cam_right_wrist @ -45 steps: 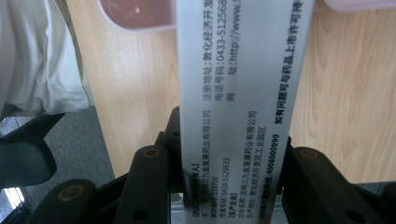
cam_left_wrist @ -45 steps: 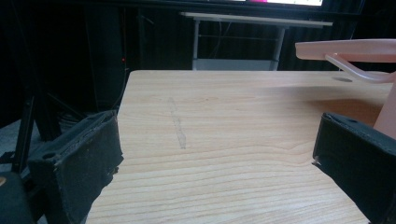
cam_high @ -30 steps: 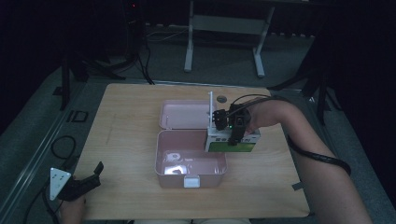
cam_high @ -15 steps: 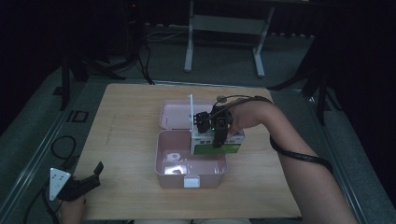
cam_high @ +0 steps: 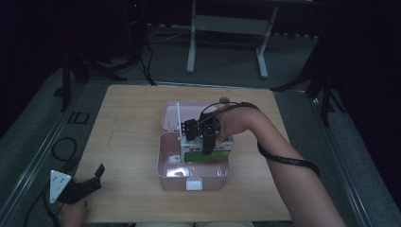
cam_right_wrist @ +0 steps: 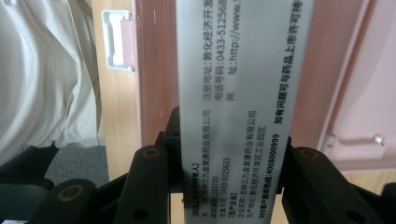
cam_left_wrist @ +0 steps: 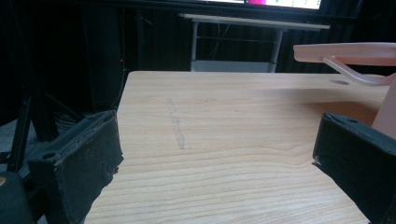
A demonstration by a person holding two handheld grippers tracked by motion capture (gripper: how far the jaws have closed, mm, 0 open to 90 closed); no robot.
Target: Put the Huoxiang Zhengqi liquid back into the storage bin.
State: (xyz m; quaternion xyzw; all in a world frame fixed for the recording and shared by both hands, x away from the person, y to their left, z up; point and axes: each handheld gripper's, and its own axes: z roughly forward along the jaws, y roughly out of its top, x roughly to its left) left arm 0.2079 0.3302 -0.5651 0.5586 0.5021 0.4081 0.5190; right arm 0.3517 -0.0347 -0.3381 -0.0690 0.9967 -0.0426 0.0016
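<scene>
Table point(cam_high: 127, 142): pale wood, plain top, set in a dark room; carries the pink case near its middle.
Pink case point(cam_high: 194, 177): hinged plastic box, lying open; the tray is on the near side with a white latch point(cam_high: 193, 184) on its front wall, the lid point(cam_high: 171, 118) lies flat on the far side. In the right gripper view its pink walls point(cam_right_wrist: 154, 60) run either side of the carton.
Carton point(cam_high: 206, 151): white and green printed box, likely a medicine packet. It sits over the right part of the tray, its top above the rim; whether it touches the tray floor cannot be told. The right gripper view shows its grey printed face point(cam_right_wrist: 233, 84) close up.
Right hand-held gripper point(cam_high: 202, 137): closed onto the carton, one jaw on each long side, reaching in from the right.
Left hand-held gripper point(cam_high: 78, 187): at the near left corner of the table, well apart from the case; jaws wide with nothing between them, bare wood point(cam_left_wrist: 210, 140) ahead.
Handling, judged: thin card, probably light and partly hollow. Stiff along the edges, soft across the broad faces, so a hard squeeze could dent it. Printed card looks smooth and may slip against the pads.
Where to hold, judged: across the narrow sides, low on the body, as now; keep it upright so it clears the tray wall.
</scene>
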